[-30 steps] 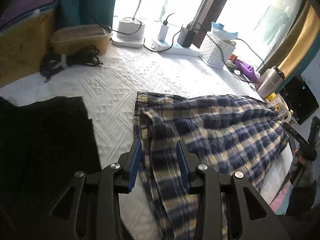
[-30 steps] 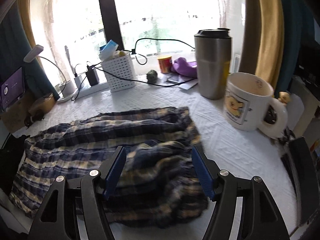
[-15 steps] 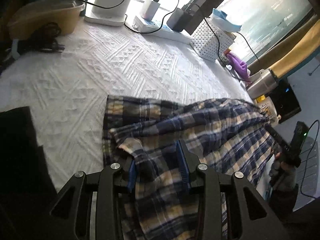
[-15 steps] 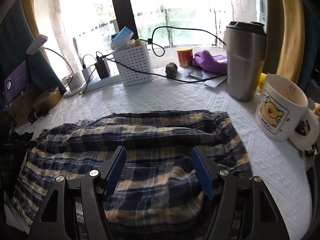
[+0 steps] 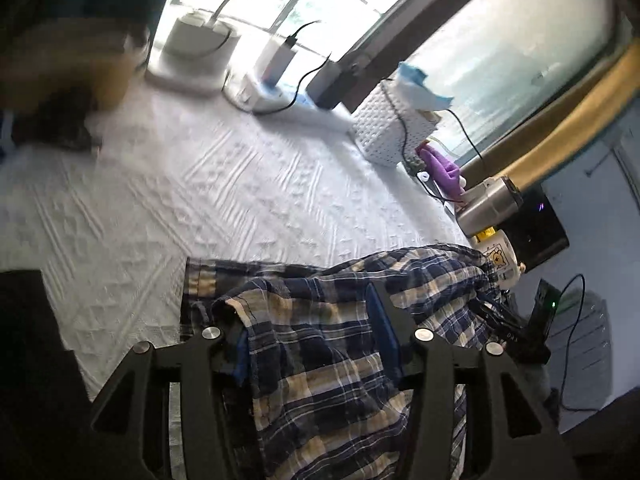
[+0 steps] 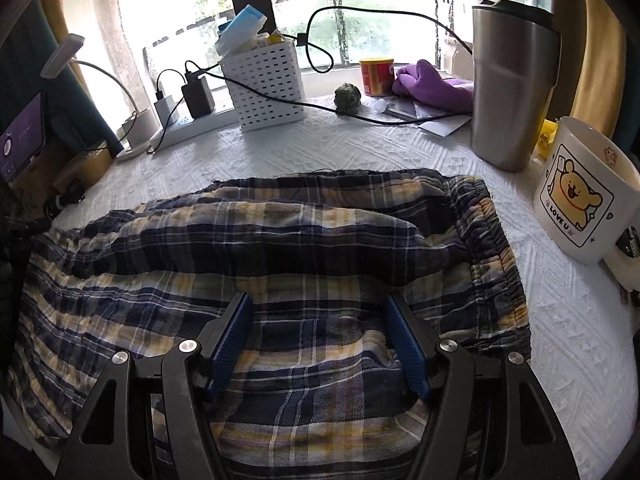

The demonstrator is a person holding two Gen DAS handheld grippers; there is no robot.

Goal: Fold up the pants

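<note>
- Plaid cotton pants, navy and yellow, lie on the white textured bedspread, on the near side of the white basket.
- One lengthwise fold appears done: the legs lie stacked, with the waistband toward the cartoon mug.
- Left gripper: its jaws have just been opening, and a raised flap of the leg end drapes between them and over the left finger; whether the pads press the cloth cannot be told.
- Right gripper: jaws well apart, hovering over the near edge beside the waistband, with cloth beneath but nothing pinched.
- Judgement: roughly halfway. The crosswise fold toward the mug is left, and the leg end is rumpled and needs smoothing.
</note>
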